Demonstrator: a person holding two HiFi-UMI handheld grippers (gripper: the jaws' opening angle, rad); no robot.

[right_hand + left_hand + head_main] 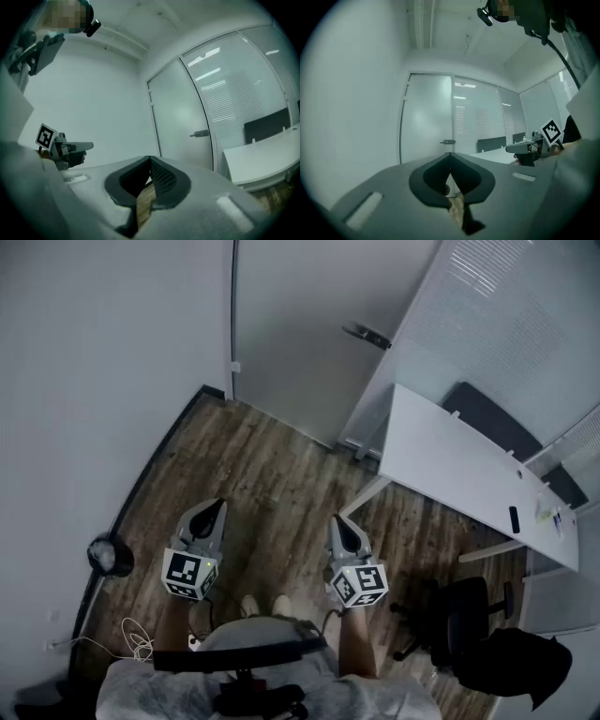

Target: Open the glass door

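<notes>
The frosted glass door (300, 334) stands closed at the far end of the room, with its metal lever handle (367, 335) on the right side. In the left gripper view the door (427, 117) and handle (448, 141) lie straight ahead, well out of reach. In the right gripper view the door (180, 117) and handle (200, 134) sit right of centre. My left gripper (218, 506) and right gripper (337, 520) are held level side by side over the wood floor and point toward the door. Both are shut with nothing between them, the left gripper (450, 154) and the right gripper (150, 159) closed tip to tip.
A white desk (450, 465) stands to the right against a frosted glass partition (506, 315). A black office chair (459, 615) is at the lower right. A black round object (111, 554) and a white cable (136, 641) lie by the left wall.
</notes>
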